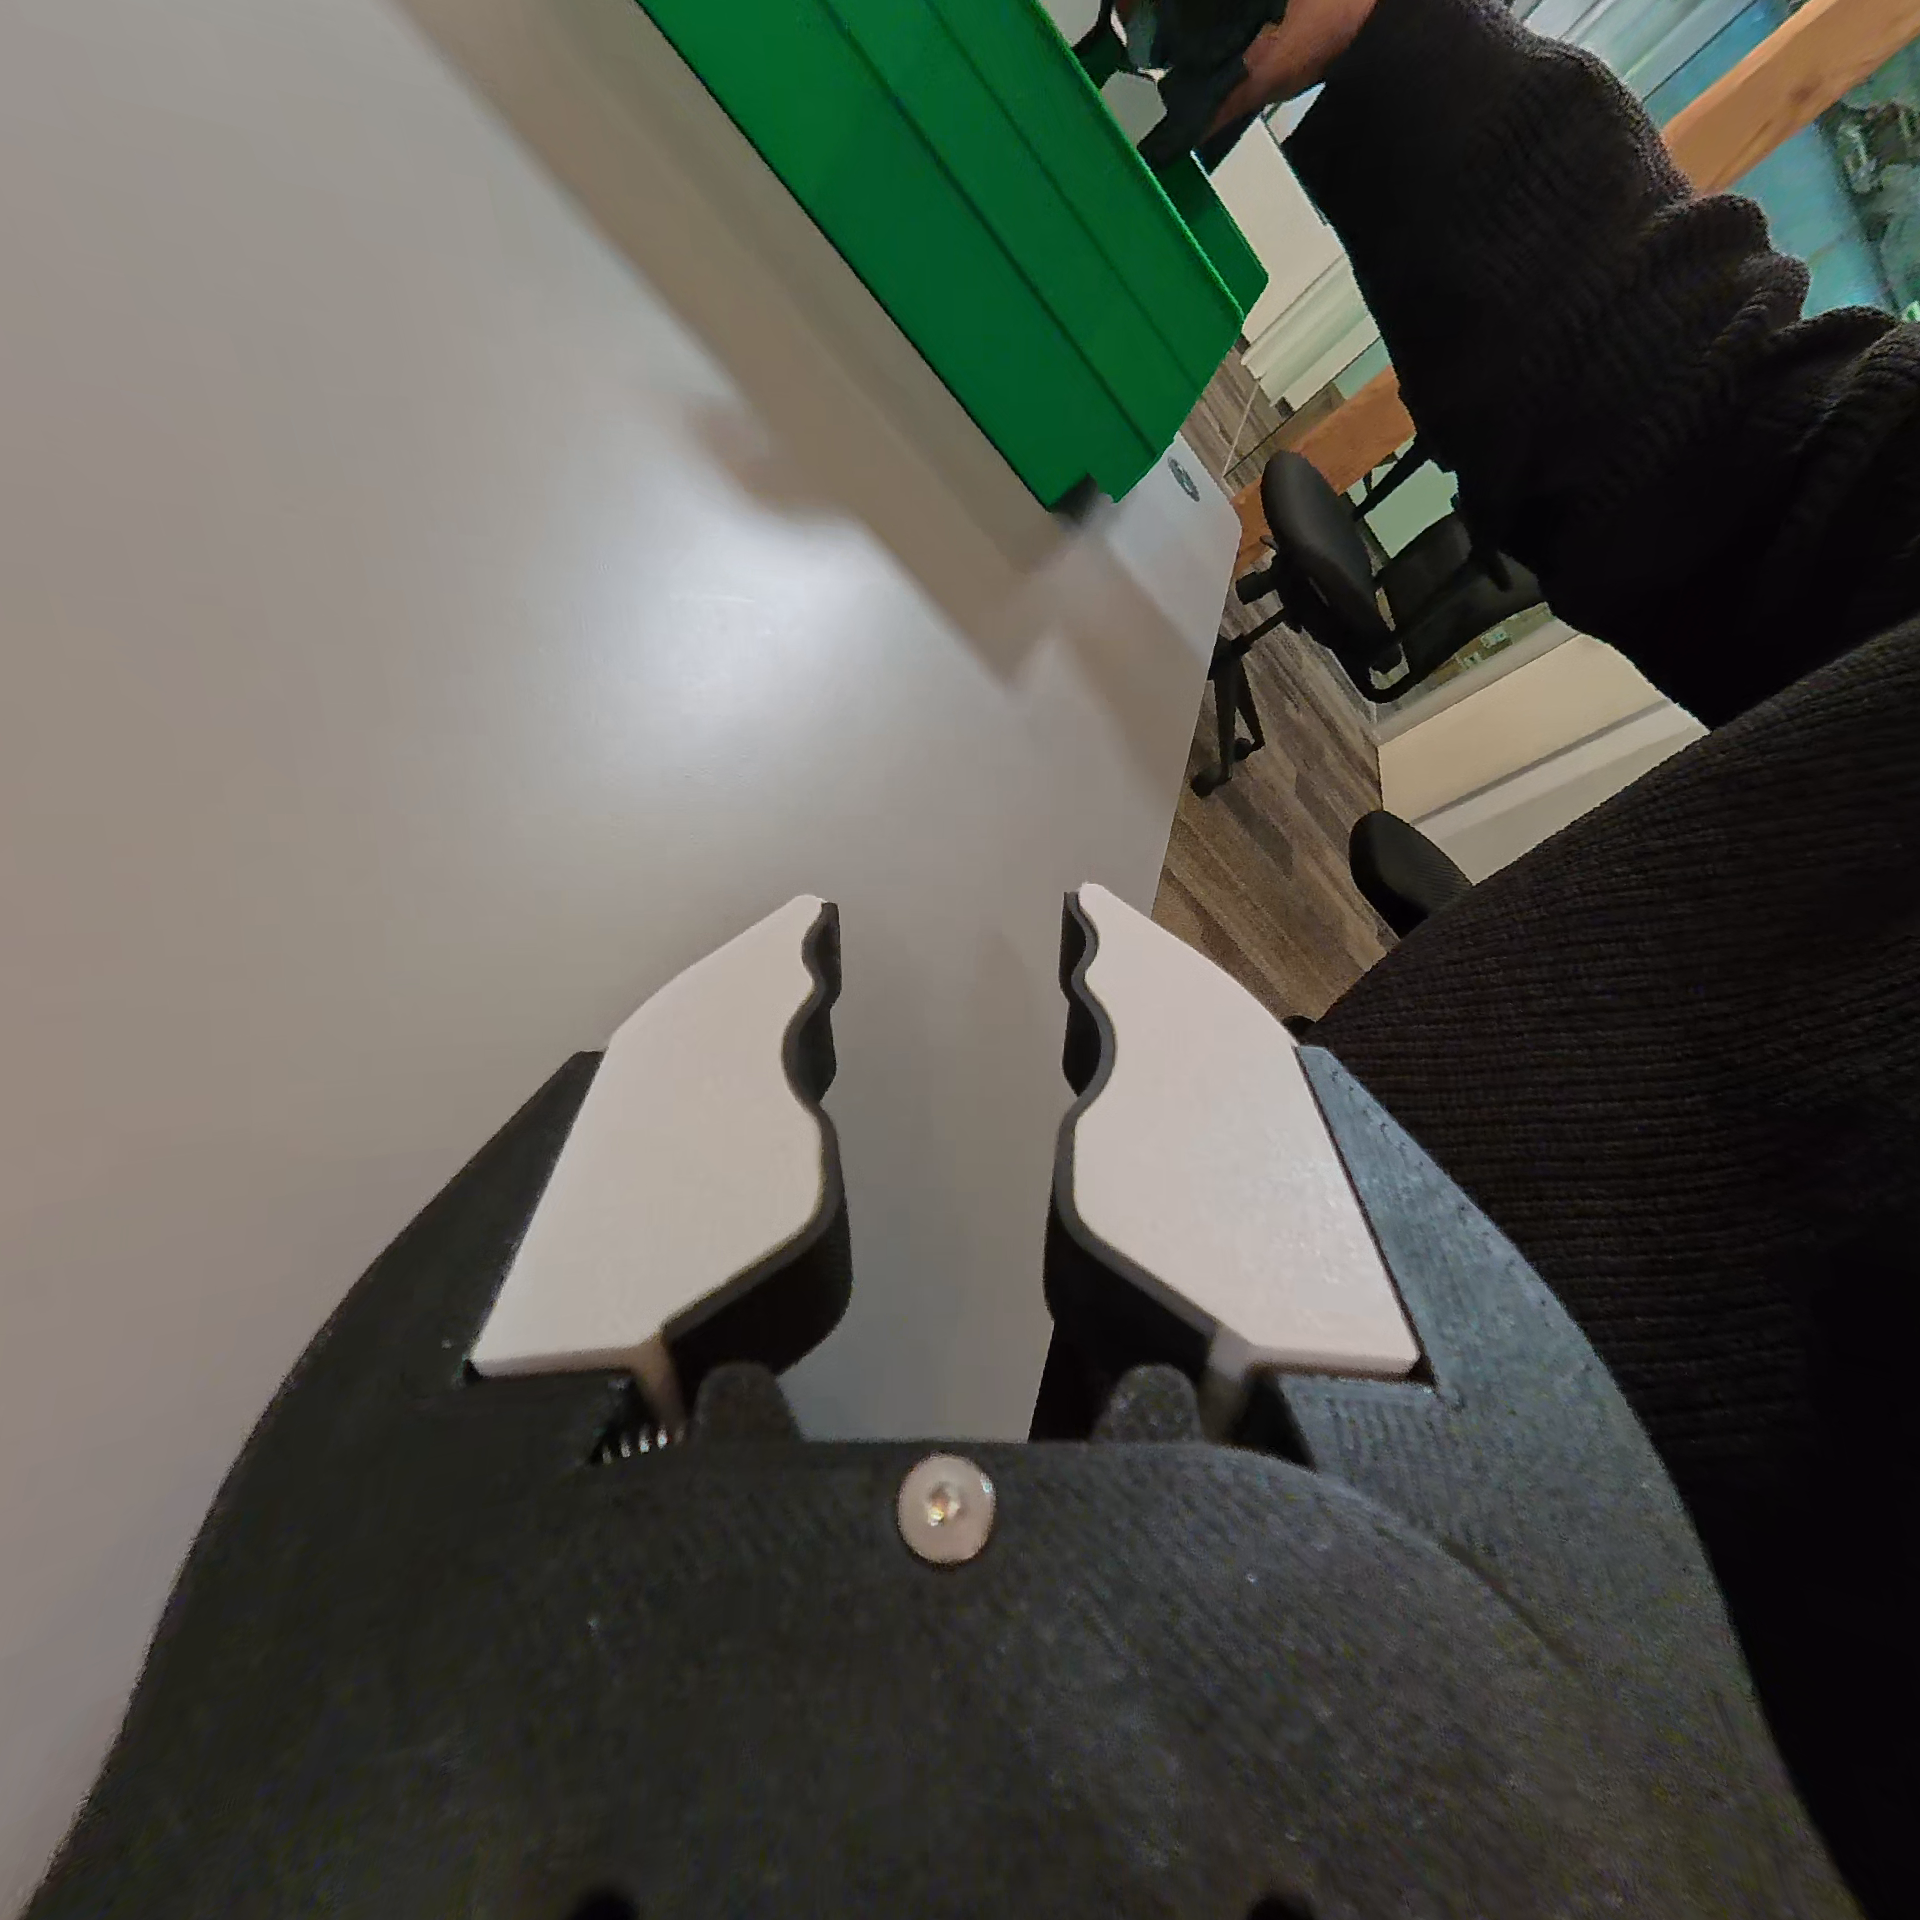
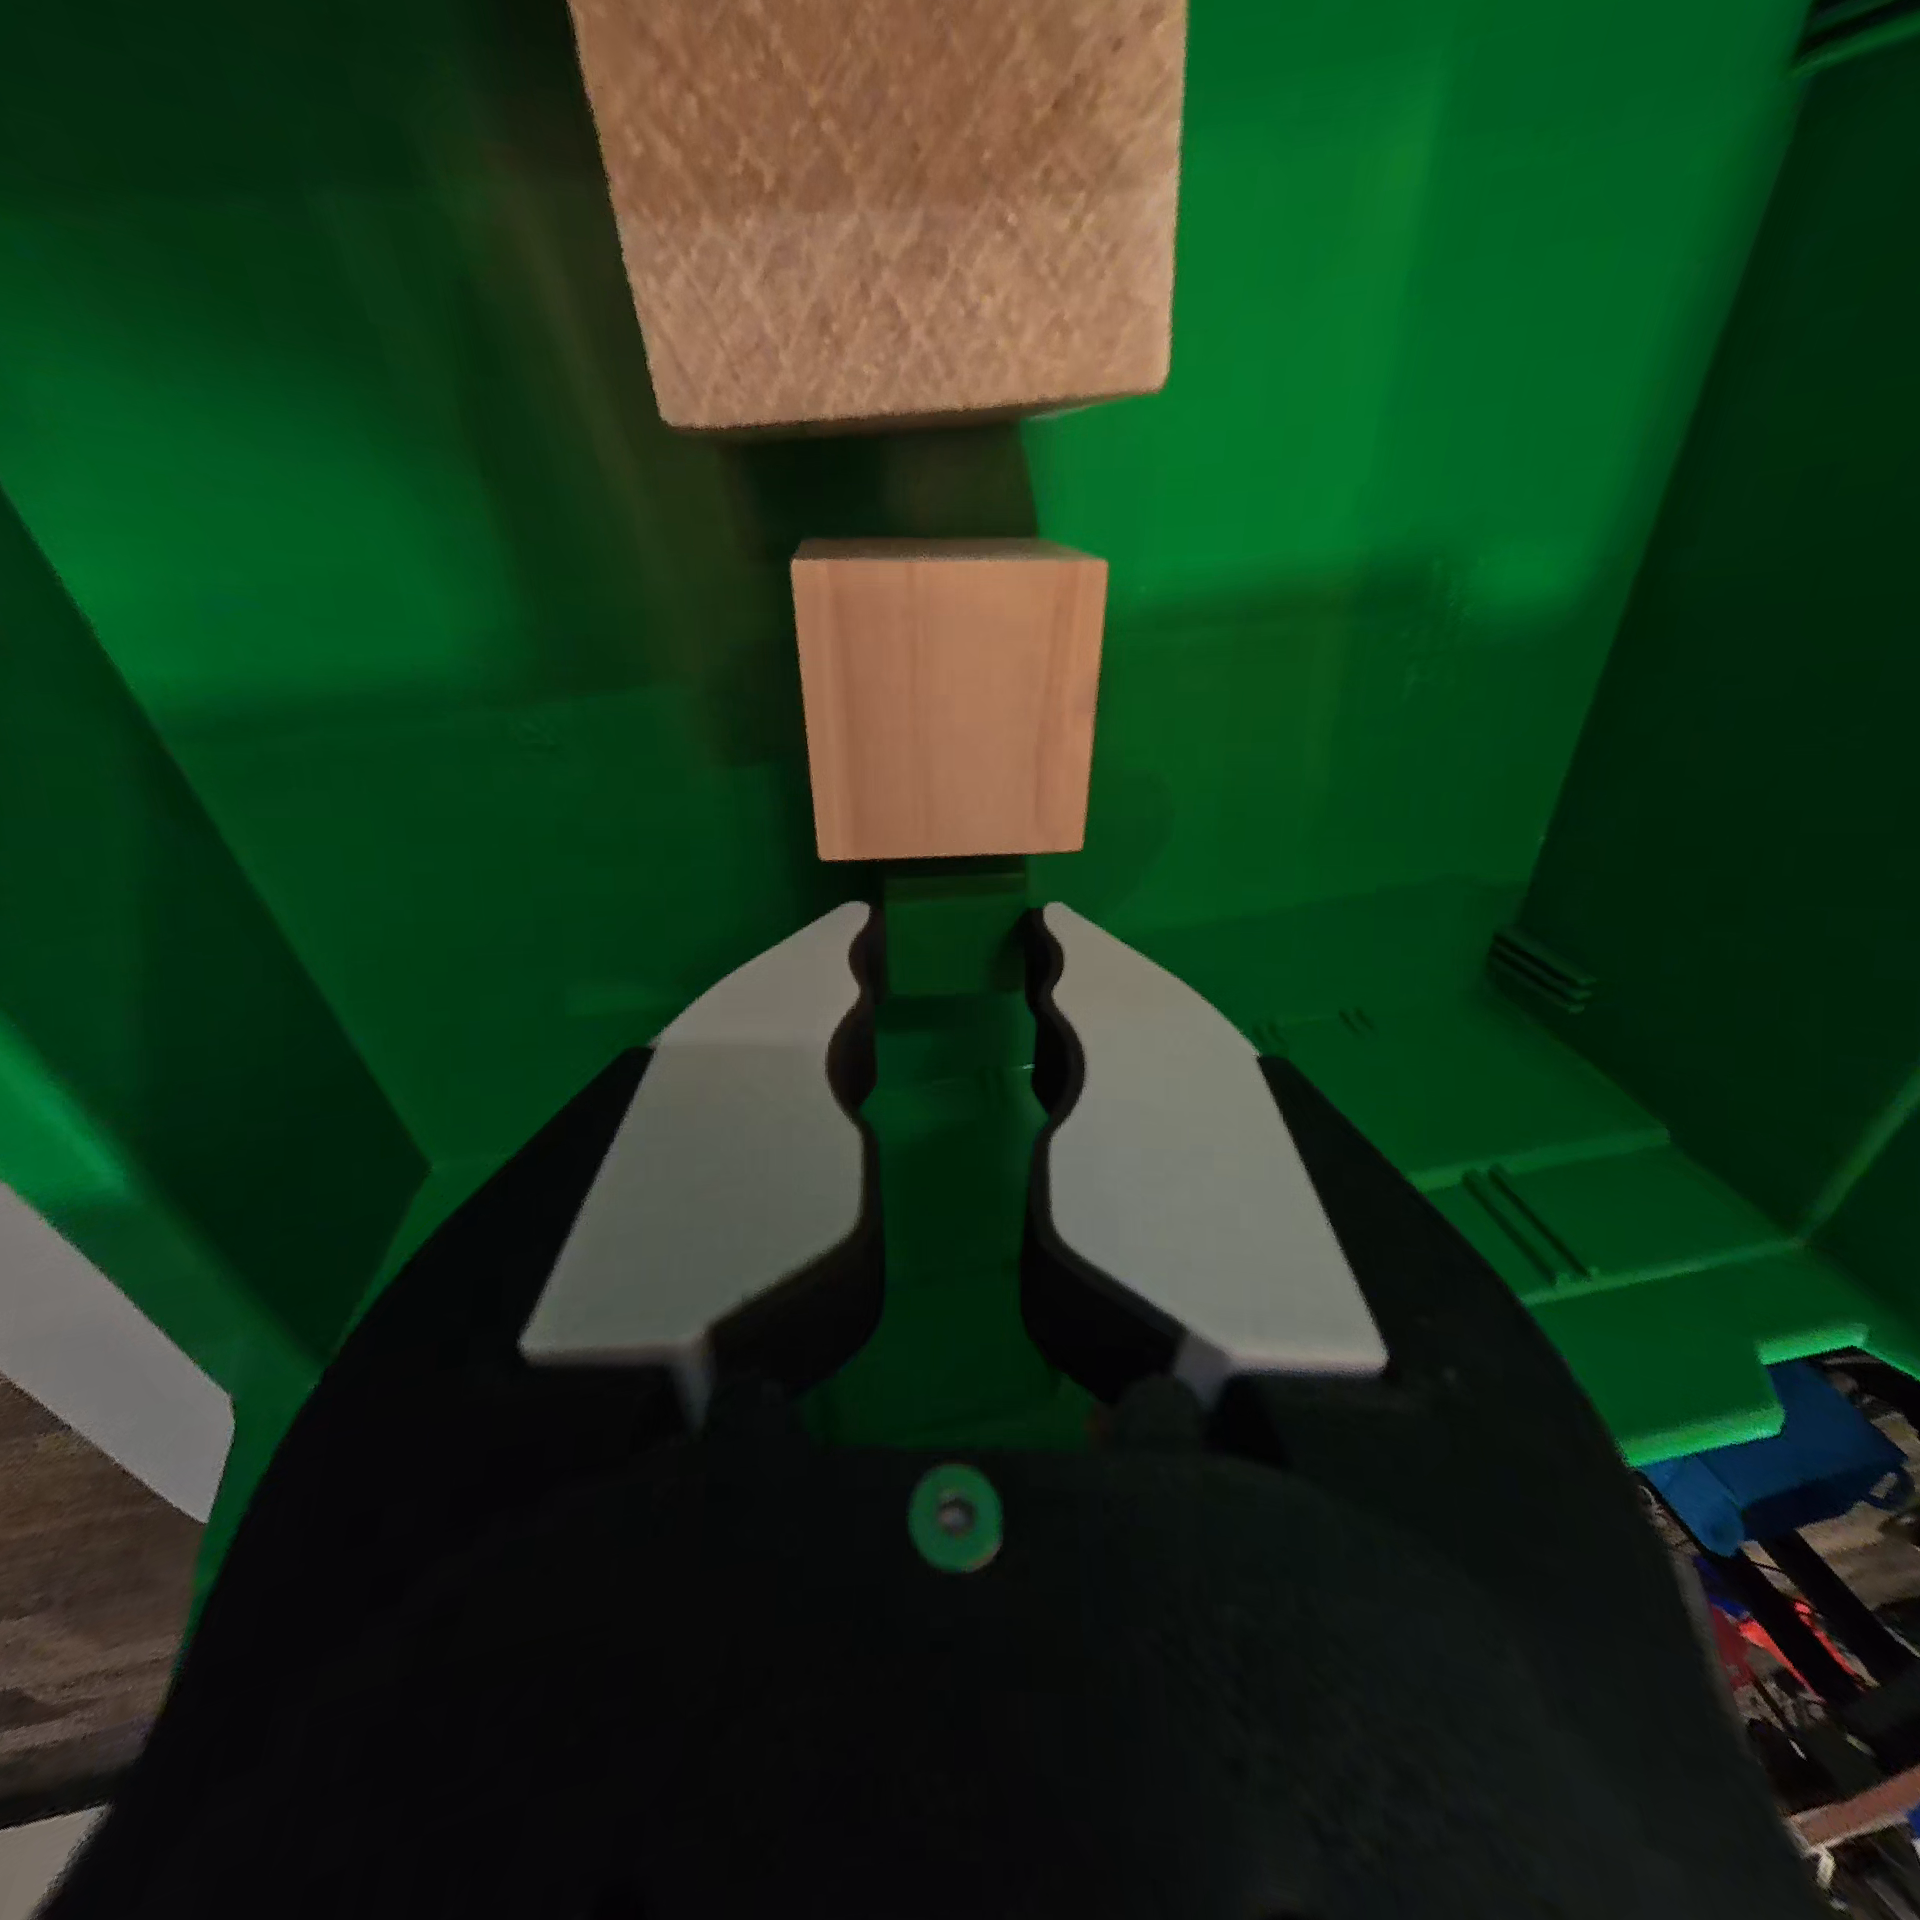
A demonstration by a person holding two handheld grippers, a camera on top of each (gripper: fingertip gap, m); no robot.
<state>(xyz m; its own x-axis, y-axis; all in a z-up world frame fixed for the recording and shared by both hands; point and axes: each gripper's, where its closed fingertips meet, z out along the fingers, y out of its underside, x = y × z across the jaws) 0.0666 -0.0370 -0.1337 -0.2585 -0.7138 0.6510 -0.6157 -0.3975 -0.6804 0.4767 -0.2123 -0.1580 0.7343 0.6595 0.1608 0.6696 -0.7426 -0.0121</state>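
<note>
My right gripper (image 2: 954, 940) reaches into a green plastic bin (image 2: 1351, 416). Its jaws are closed on a small green block (image 2: 954, 951) held between the fingertips. Just past the tips, a small wooden cube (image 2: 948, 707) stands touching or nearly touching the green block. A larger, blurred wooden block (image 2: 894, 197) lies beyond it at the top of the view. My left gripper (image 1: 948, 925) is open and empty, low over a white table (image 1: 364, 623), with the bin's outer side (image 1: 966, 239) ahead of it.
A person's black knitted sleeve (image 1: 1621, 1039) fills the right of the left wrist view. The table's edge (image 1: 1195, 727) runs beside it, with black office chairs (image 1: 1340, 561) and wood-pattern floor beyond. Blue gear (image 2: 1797, 1455) lies outside the bin's lower right.
</note>
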